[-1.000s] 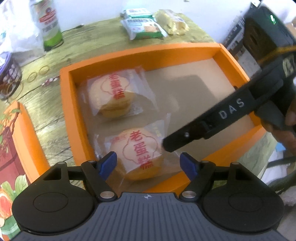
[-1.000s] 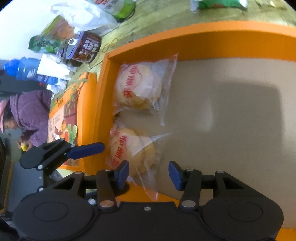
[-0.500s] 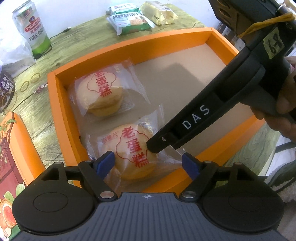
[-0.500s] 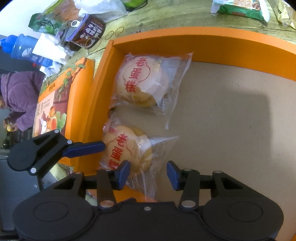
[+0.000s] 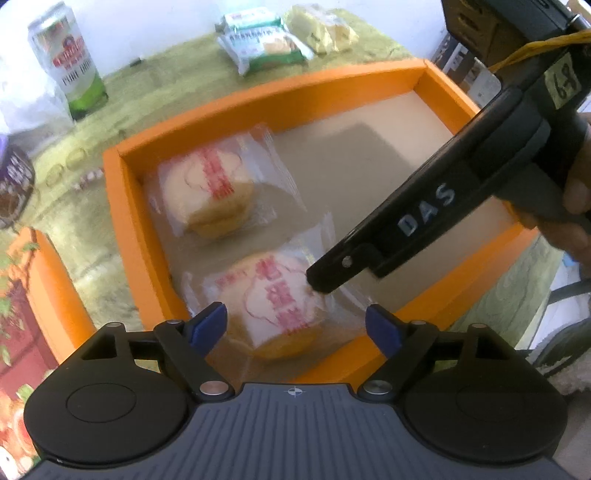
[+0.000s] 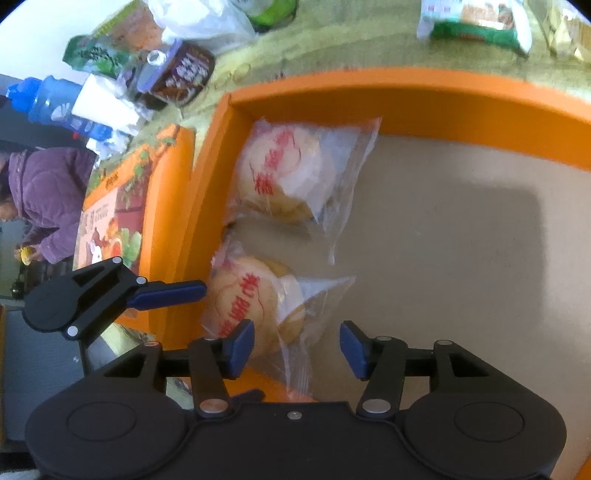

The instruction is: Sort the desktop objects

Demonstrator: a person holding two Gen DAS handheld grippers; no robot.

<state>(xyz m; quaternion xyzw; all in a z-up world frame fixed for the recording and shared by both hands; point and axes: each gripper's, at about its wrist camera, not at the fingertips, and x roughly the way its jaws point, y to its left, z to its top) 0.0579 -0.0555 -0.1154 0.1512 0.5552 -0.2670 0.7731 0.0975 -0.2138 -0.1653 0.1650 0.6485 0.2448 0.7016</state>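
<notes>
Two wrapped egg cakes with red print lie along the left wall of an orange box [image 5: 122, 221]. The near cake [image 5: 273, 306] sits below and between the fingers of my left gripper [image 5: 295, 326], which is open and not pressing it. The far cake [image 5: 210, 192] lies behind it. The right gripper's black body [image 5: 424, 218] reaches in from the right, its tip over the near cake. In the right wrist view my right gripper [image 6: 297, 349] is opening; the near cake [image 6: 247, 299] and its wrapper lie between the jaws, unpinched. The far cake [image 6: 280, 173] is beyond, and the left gripper's finger [image 6: 166, 295] is at the box wall [image 6: 207, 206].
On the green-brown table behind the box stand a beer can [image 5: 74, 66], a green snack packet [image 5: 266, 48] and a yellow packet [image 5: 321, 29]. A printed orange lid [image 6: 122, 221] lies left of the box, a dark cup [image 6: 181, 74] and blue bottle [image 6: 48, 103] beyond. A person in purple [image 6: 44, 192] is far left.
Both grippers' jaws stand wider than before. The right gripper's tip has slid further over the near cake. Both views have shifted slightly; the cakes stay in place.
</notes>
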